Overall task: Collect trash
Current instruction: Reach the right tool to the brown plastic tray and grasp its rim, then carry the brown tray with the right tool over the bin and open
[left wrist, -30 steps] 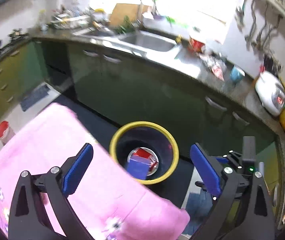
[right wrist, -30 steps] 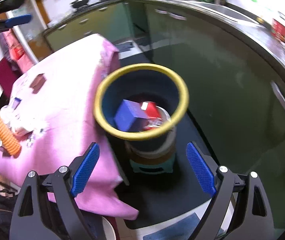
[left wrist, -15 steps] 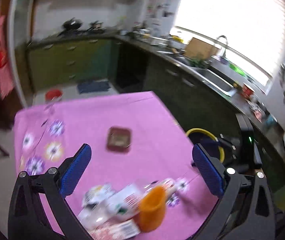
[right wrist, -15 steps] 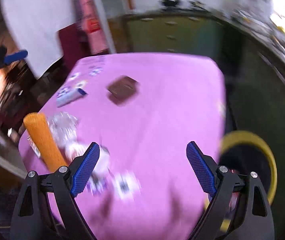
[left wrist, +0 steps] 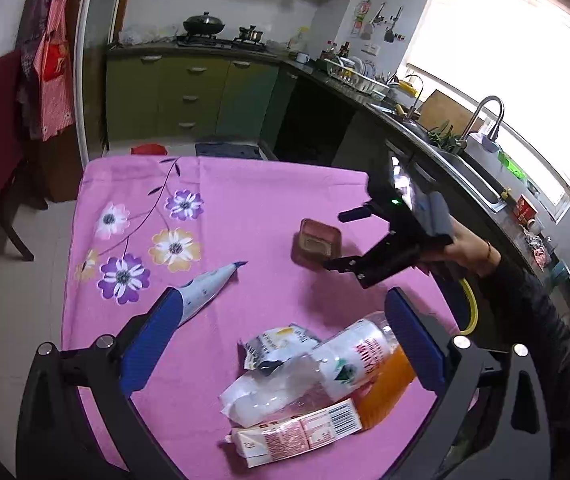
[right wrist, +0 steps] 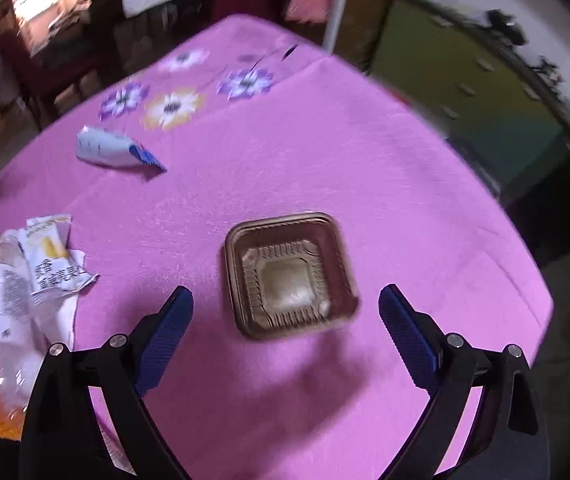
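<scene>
Near the middle of the pink-clothed surface [right wrist: 365,160] lies a brown plastic tray [right wrist: 291,276], empty and upright. Over it hangs the right gripper [right wrist: 285,320], jaws just opened wide, nothing between them. Approach is the step in hand; next comes lowering to straddle the tray's rim. Nearby, the left gripper [left wrist: 281,340], jaws wide and empty, faces a pile of wrappers [left wrist: 277,384].

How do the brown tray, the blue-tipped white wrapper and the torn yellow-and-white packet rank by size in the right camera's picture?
1. brown tray, clearly largest, though nearest the camera.
2. blue-tipped wrapper and yellow-and-white packet: too alike to rank.
</scene>
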Tool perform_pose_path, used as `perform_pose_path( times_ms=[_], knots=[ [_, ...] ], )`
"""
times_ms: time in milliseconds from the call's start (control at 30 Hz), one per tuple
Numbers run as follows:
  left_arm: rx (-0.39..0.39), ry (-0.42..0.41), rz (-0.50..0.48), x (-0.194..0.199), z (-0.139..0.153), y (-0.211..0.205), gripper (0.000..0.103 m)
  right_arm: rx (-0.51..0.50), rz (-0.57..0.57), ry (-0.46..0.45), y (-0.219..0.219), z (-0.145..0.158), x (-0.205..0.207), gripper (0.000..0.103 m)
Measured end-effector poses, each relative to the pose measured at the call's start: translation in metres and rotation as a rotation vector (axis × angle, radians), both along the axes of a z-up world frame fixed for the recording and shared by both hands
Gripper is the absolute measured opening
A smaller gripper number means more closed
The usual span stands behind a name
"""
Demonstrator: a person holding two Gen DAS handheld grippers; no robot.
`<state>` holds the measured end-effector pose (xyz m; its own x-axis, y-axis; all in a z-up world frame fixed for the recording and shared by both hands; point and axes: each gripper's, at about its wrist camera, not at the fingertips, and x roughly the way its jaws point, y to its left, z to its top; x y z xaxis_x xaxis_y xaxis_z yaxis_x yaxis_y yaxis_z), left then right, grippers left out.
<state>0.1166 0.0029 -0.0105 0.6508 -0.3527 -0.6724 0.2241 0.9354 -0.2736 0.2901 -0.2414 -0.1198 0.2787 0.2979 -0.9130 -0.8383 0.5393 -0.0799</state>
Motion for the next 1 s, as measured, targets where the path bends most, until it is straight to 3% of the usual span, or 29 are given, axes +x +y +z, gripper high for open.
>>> perform_pose_path(
  times_ms=[200, 400, 667, 800, 1000],
  knots=[
    [-0.003, 0.027, -0.001, 0.009, -0.013, 0.012, 0.096, -0.028, 0.015, 0.027, 0.017, -0.017, 0.015, 0.092],
    [-0.017, 0.04, -0.004, 0.014, -0.02, 0.018, 0.096, -0.043, -0.003, 0.078, 0.019, -0.025, 0.021, 0.07],
    [-0.025, 0.044, -0.011, 0.011, -0.023, 0.018, 0.096, 0.052, -0.074, 0.131, -0.003, -0.017, 0.021, 0.069],
    [-0.023, 0.042, -0.027, 0.011, -0.022, 0.015, 0.096, 0.134, -0.139, 0.117, -0.034, 0.005, 0.009, 0.069],
    [-0.029, 0.024, -0.052, 0.011, -0.019, 0.01, 0.096, 0.209, -0.306, 0.075, -0.125, 0.043, -0.032, 0.069]
  ],
)
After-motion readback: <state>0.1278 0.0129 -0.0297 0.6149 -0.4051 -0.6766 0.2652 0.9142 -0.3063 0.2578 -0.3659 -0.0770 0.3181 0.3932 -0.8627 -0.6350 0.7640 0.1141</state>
